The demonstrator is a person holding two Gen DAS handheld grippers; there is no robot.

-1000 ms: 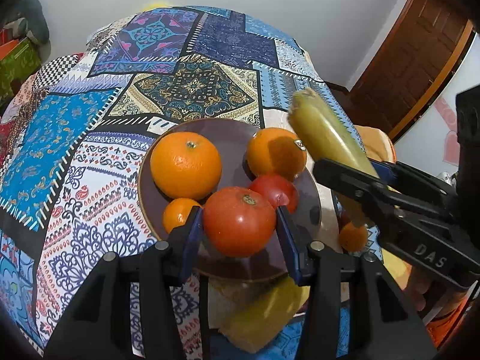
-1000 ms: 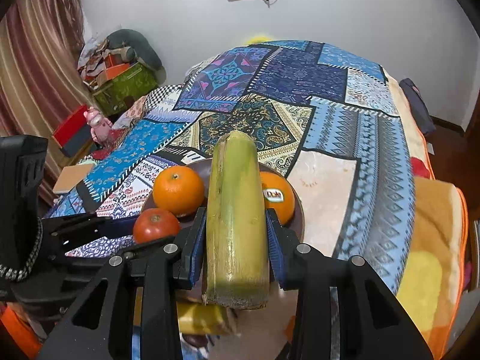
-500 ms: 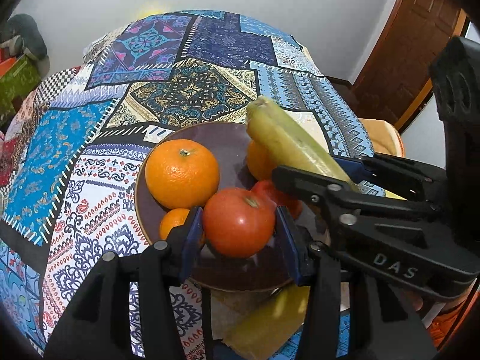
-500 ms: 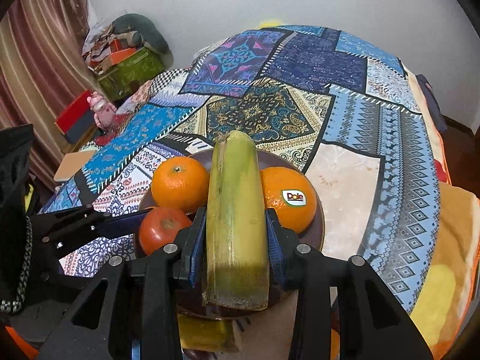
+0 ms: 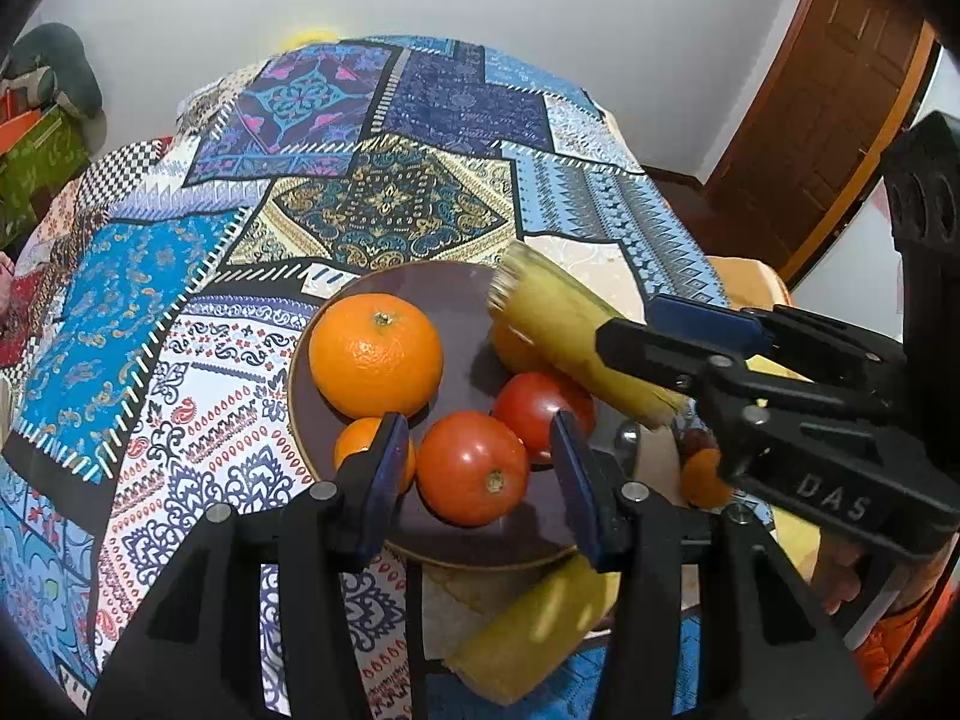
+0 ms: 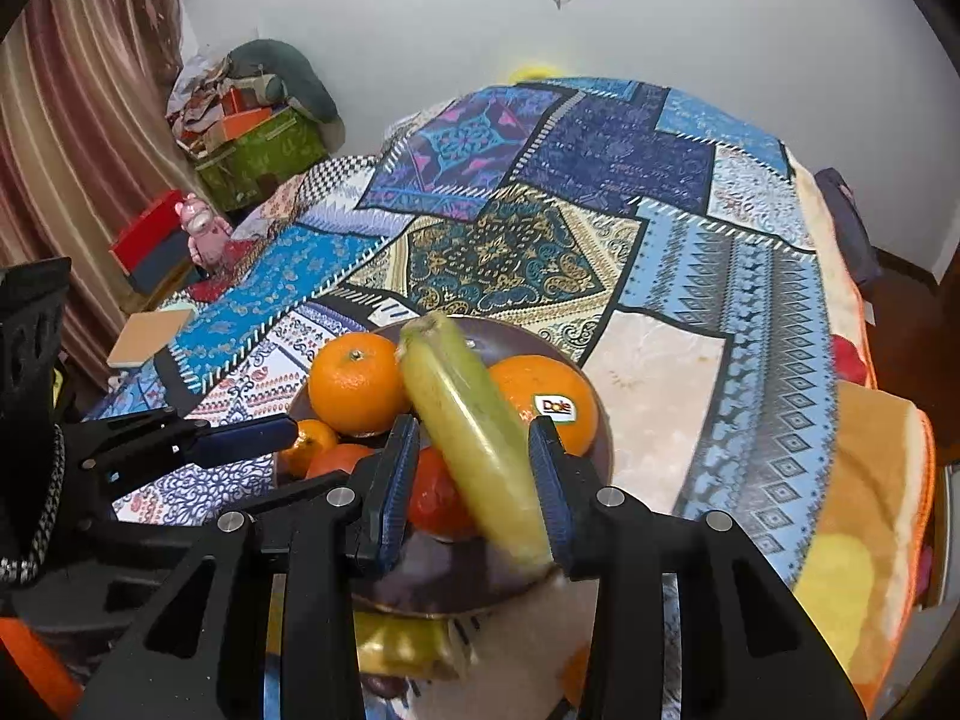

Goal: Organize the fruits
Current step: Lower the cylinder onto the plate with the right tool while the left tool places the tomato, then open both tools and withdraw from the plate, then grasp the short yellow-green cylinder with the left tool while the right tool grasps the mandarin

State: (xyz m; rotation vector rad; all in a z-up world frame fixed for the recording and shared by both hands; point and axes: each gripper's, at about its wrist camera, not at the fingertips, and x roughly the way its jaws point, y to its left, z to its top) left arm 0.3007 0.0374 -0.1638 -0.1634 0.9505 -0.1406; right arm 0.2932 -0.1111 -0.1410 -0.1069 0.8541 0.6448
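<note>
A brown plate (image 5: 462, 288) on the patchwork cloth holds a large orange (image 5: 376, 355), a small orange (image 5: 354, 447), two tomatoes and an orange with a Dole sticker (image 6: 555, 396). My left gripper (image 5: 474, 471) is open; a tomato (image 5: 472, 468) lies loose on the plate between its fingers. My right gripper (image 6: 474, 480) is open. A yellow-green stalk piece (image 6: 474, 432) lies tilted and blurred between its fingers, over the fruit, and also shows in the left wrist view (image 5: 576, 348).
A second yellow-green piece (image 5: 534, 630) lies on the cloth in front of the plate. A small orange (image 5: 702, 477) sits off the plate at right. A wooden door (image 5: 828, 120) stands at right; boxes and clutter (image 6: 252, 138) at far left.
Both grippers have opened. The tomato dropped onto the plate. The stalk piece has tilted between the right fingers and sunk onto the fruit.
</note>
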